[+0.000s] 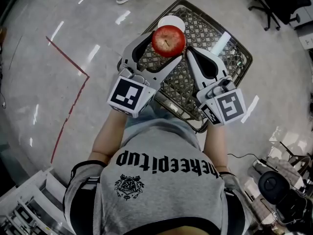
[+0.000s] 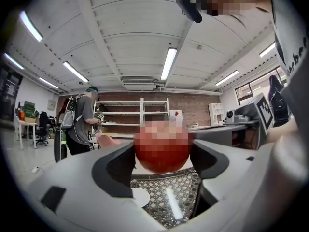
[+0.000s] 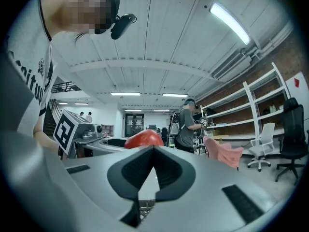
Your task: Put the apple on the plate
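Observation:
A red apple [image 1: 168, 41] is held up in the air, my left gripper [image 1: 168, 44] shut on it from both sides. In the left gripper view the apple [image 2: 161, 151] fills the gap between the jaws. Below and beyond it a white plate [image 1: 171, 21] lies at the far edge of a metal mesh table [image 1: 243, 58], partly hidden by the apple; the plate [image 2: 136, 197] also shows low in the left gripper view. My right gripper [image 1: 188, 52] is shut with nothing in it, its tips close beside the apple [image 3: 143, 138]. Its jaws [image 3: 153, 151] meet in a point.
A white strip [image 1: 220, 43] lies on the mesh at the right. A red tape line [image 1: 73, 62] runs across the floor on the left. Office chairs [image 1: 274, 4] stand at the far right, and shelving [image 1: 24, 204] at the near left. Another person [image 2: 79, 124] stands by distant shelves.

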